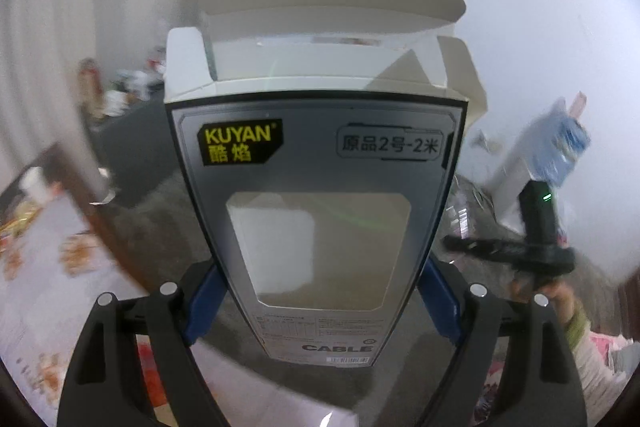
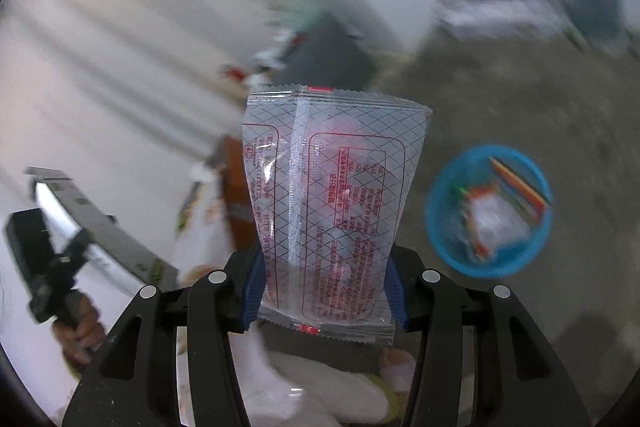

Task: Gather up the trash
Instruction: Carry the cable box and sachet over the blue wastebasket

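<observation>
Cable box [image 1: 316, 211], grey with a clear window and its white top flaps open, stands clamped between the blue pads of the left hand-held gripper [image 1: 320, 291]; clear snack wrapper [image 2: 332, 203] with red print is pinched at its lower sides by the right hand-held gripper [image 2: 324, 291], standing upright above the jaws; blue basket [image 2: 490, 211] sits on the grey floor [image 2: 540, 99] to the wrapper's right, already holding blurred scraps; a hand [image 2: 80, 331] shows at lower left in the right wrist view; surroundings smeared.

Grey floor [image 2: 500, 99], patterned tablecloth [image 1: 44, 251].
</observation>
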Available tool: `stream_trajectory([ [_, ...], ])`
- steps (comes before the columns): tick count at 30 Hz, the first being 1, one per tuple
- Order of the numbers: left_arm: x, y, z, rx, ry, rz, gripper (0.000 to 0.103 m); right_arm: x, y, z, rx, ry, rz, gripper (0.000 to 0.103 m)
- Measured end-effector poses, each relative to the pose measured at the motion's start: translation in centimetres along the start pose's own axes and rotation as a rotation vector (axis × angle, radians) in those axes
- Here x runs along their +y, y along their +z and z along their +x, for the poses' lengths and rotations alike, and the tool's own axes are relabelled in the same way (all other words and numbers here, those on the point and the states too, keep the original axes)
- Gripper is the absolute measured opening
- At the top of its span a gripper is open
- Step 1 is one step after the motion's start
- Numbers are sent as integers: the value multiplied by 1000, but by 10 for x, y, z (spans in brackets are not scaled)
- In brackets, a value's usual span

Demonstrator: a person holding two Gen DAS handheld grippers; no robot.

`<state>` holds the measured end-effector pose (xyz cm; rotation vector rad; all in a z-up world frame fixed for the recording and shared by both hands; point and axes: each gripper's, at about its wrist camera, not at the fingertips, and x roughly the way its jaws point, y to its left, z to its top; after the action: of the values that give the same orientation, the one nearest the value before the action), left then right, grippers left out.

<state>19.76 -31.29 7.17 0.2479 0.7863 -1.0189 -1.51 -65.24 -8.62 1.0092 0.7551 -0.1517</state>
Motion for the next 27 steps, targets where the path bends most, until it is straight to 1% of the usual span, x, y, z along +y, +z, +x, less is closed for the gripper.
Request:
stream_trajectory([
  [1,-6,1,18,25,-12,8,83,-13,-1,9,9,-15,30,47],
  [2,-15,0,46,63,-19,17,83,-13,-1,9,9,-15,30,47],
  [3,-21,2,63,85,-20,22,83,-31,-4,21,21,-43,63,47],
  [4,-27,0,88,124,-20,31,83,-58,-5,42,43,-62,133,47],
  [6,-31,-2,123,180,-8,31,83,-84,-4,66,63,-63,205,48],
  [7,-30,-4,136,200,-9,25,83,-91,-2,72,69,-71,222,48],
  [8,-30,-5,155,225,-12,14,83,-101,1,84,82,-84,235,49],
  [10,-28,-9,178,257,-12,-4,83,-113,11,116,106,-119,270,50],
  [11,-27,-11,188,274,-9,-13,83,-113,11,116,106,-119,270,51],
  [13,-29,-15,204,302,-3,-26,83,-129,15,132,124,-157,279,52],
  [14,-29,-16,210,311,-1,-29,83,-138,16,140,131,-178,289,56],
  [16,-27,-20,216,328,6,-37,83,-152,15,157,163,-213,309,60],
  [18,-30,-23,223,343,16,-42,83,-167,14,176,186,-249,332,74],
  [20,-33,-20,235,357,23,-49,83,-176,14,192,211,-299,334,80],
  [22,-34,-16,244,368,27,-56,83,-180,12,196,212,-325,340,82],
  [23,-39,-15,247,376,29,-56,84,-180,11,196,204,-319,335,85],
  [25,-50,-16,251,389,31,-52,84,-177,14,195,190,-327,316,86],
  [27,-51,-22,250,399,30,-52,84,-179,17,189,167,-333,299,86],
])
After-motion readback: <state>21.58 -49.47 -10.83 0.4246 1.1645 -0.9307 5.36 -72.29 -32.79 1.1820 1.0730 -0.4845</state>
